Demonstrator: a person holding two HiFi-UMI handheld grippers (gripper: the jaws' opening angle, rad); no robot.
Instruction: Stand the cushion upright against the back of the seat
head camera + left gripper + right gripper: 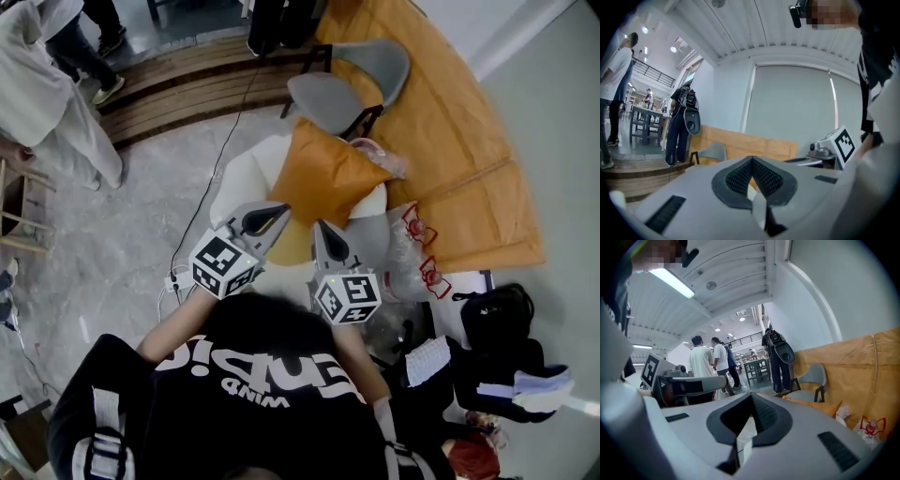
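Left tongs (275, 218) and right tongs (320, 230) are both clenched with nothing between the jaws, their tips just short of the near edge of the orange cushion (330, 178). The cushion rests on the white seat (242, 180). Recommended: keep the jaws closed and press evenly with both tips so the cushion does not twist. From overhead the seat back is indistinct, and whether the cushion stands or lies flat cannot be determined.

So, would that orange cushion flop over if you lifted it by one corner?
It would probably sag, not stay flat: the orange cushion looks plump, with creases and pulled corners, which suggests soft filling. It is likely light for its size. Its cloth looks matte, so it should hardly slip on the white seat.
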